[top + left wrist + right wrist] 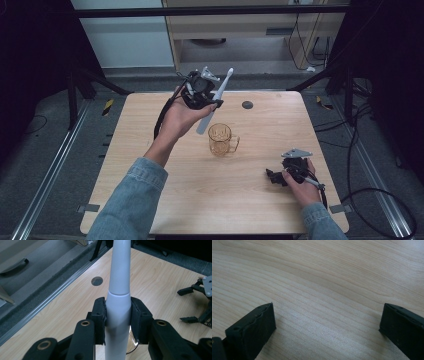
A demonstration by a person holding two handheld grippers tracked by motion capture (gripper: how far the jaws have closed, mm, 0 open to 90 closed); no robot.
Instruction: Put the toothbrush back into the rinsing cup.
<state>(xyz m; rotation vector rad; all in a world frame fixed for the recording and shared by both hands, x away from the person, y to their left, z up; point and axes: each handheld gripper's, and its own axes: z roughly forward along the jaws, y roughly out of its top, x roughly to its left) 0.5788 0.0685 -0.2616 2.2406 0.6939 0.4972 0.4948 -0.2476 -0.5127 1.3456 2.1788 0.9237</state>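
We have the toothbrush [216, 100] clamped in our left gripper [207, 102], the pads pressing both sides of its thick white handle [118, 307], and we hold it in the air above the far middle of the surface [150, 200], tilted with the head up and away. The amber glass mug [222, 139] stands just below the lower end of the handle, near the middle of the surface, so we judge the step in hand is carrying the brush to the mug. The next move calls for bringing the handle end over the rim, lowering it inside, then letting go.

Our right gripper [274, 176] rests by the near right corner, jaws spread wide and empty. A dark round hole [247, 105] sits near the far edge. Nothing blocks the way; only the mug's handle [235, 144] juts right.
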